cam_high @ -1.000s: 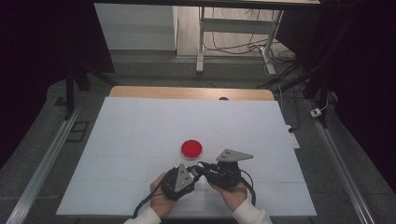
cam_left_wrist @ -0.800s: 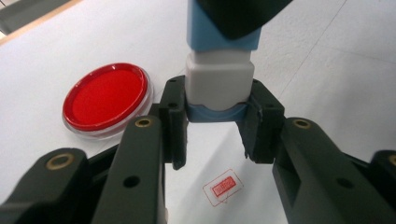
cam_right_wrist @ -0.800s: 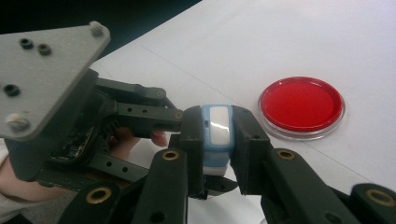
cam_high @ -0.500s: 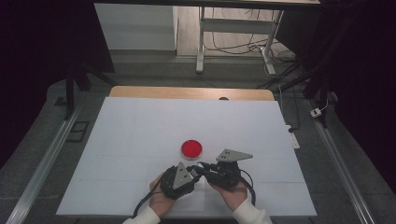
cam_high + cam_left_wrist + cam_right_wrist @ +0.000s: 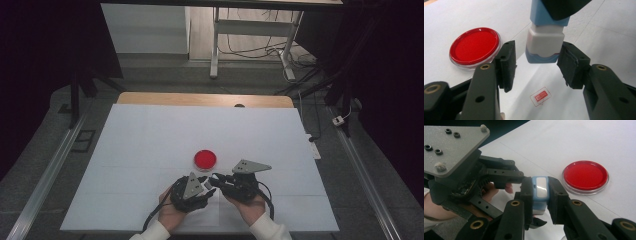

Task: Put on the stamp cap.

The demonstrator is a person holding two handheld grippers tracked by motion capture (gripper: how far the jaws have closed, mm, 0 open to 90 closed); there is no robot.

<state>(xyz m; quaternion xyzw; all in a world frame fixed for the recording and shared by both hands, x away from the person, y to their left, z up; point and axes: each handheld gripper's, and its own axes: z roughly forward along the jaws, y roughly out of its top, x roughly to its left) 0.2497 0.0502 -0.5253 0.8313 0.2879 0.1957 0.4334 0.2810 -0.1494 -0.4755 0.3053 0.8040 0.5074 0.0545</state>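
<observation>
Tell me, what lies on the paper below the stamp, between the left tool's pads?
A small red stamped print lies on the white paper, below the blue-white stamp, in the left gripper view.

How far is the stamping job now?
Done: one red print is already on the white paper. In hand: the right gripper holds the blue stamp; the left gripper has just been opening around its lower end, pads clear. Left, probably: re-inking at the red ink pad or putting the stamp down.
</observation>
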